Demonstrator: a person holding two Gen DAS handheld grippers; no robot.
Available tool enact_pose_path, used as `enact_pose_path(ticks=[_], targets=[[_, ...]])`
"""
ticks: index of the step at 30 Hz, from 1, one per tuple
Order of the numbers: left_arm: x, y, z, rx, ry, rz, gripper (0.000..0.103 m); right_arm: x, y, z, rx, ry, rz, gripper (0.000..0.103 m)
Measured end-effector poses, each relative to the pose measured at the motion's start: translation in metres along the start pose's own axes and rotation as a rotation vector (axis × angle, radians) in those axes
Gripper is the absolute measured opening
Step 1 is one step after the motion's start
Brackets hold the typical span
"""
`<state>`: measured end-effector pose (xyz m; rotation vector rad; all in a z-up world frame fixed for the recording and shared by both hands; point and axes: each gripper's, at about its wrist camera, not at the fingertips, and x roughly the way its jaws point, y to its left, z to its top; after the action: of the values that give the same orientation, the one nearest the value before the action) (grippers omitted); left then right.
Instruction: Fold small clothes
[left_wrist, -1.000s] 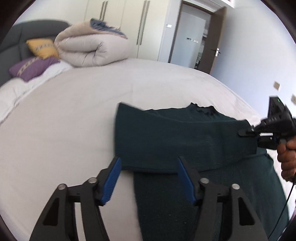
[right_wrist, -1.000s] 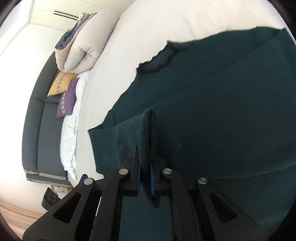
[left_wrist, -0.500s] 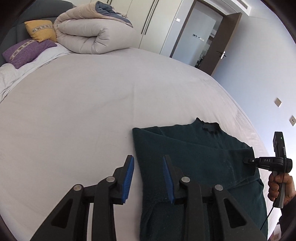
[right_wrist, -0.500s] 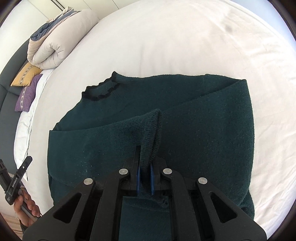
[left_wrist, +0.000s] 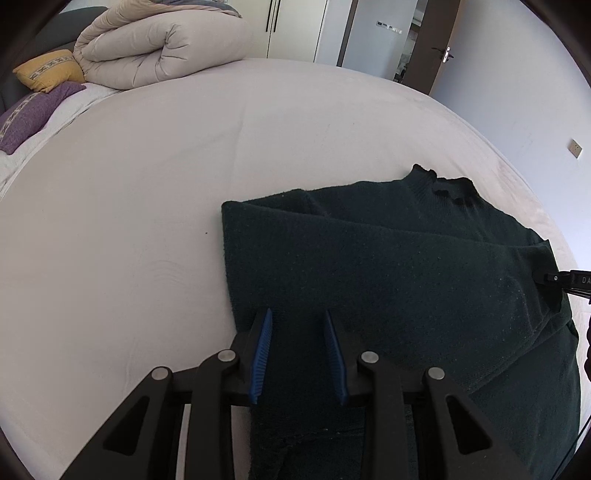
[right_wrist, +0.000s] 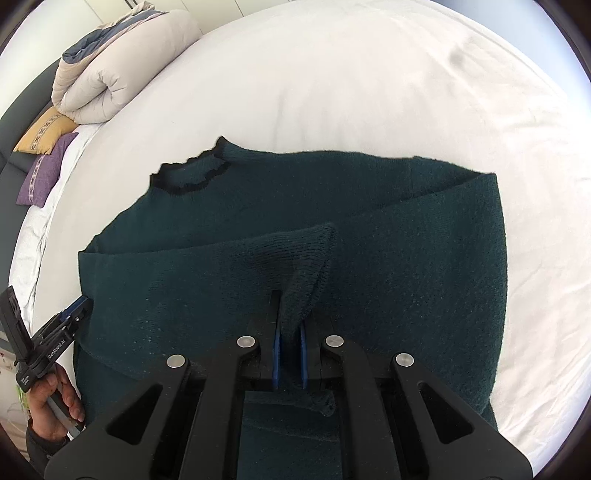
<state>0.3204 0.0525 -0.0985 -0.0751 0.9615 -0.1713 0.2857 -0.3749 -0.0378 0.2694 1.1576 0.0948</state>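
Knitwear filled the lower right of the left wrist view: a dark green, loosely knitted woollen sweater (left_wrist: 406, 280) lay spread on the white bedsheet (left_wrist: 129, 221), its dark frilled collar (left_wrist: 448, 186) toward the upper right and one sleeve folded across the body. At the bottom centre the left gripper (left_wrist: 299, 354) stood partly open over the sweater's near left edge, its blue ribbed pads (left_wrist: 263, 354) apart with nothing pinched between them. At the far right edge the tip of the right gripper (left_wrist: 554, 278) met the sleeve end. Upper left lay a rolled beige quilt (left_wrist: 159, 44), a yellow cushion (left_wrist: 50, 70) and a purple cushion (left_wrist: 33, 114). In the right wrist view the sweater (right_wrist: 406, 277) covered the centre, collar (right_wrist: 192, 177) at upper left, and the right gripper (right_wrist: 290, 354) at bottom centre was clamped tight on the ribbed sleeve cuff (right_wrist: 306, 266), which rose in a soft peak from the jaws. The left gripper (right_wrist: 70, 317) showed at the lower left, held in a hand (right_wrist: 55, 410). The knit looked light, limp and fuzzy, likely to sag and stretch when lifted, so edges, cuffs and hem corners seemed the best places to grip.
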Motion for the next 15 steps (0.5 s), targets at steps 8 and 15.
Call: enact_pose_path(ticks=[8,15], targets=[[-0.001,0.002,-0.003,0.007,-0.016,0.005,0.032,-0.003,-0.023,-0.001,0.099,-0.089,0.049,0.012],[-0.001,0.003,-0.006,0.001,-0.036,0.005,0.032,-0.049,-0.009,-0.003,0.130,-0.239,0.020,0.013]])
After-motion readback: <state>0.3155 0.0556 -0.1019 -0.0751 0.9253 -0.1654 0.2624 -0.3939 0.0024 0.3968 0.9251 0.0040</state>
